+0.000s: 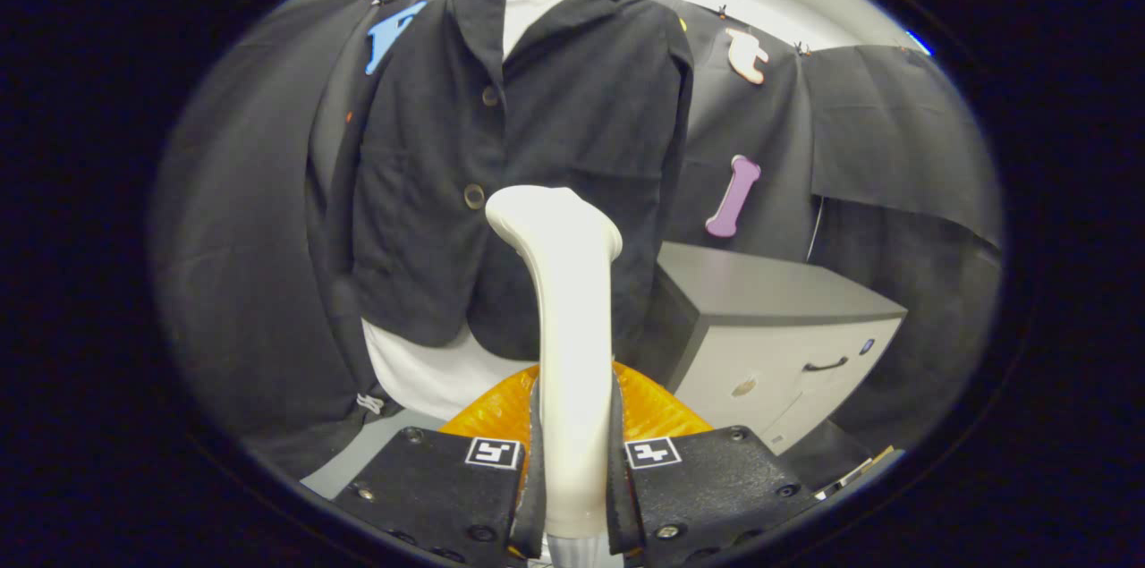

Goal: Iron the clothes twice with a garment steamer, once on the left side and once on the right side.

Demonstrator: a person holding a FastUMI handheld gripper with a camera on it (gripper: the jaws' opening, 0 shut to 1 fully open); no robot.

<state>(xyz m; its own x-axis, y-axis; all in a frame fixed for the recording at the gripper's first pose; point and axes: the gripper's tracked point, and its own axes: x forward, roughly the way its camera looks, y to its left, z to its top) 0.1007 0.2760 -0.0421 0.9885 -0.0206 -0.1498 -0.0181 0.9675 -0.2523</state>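
My camera rides on my gripper [572, 478] and looks forward along its two fingers, which press from both sides on the handle of the garment steamer [565, 317] rising straight up the middle of the view. It faces the jacket [528, 156] hanging on the booth's cloth wall, near, from about hem height and tilted slightly upward. Off to the right, past the fingers, it takes in a low cabinet [778, 326].
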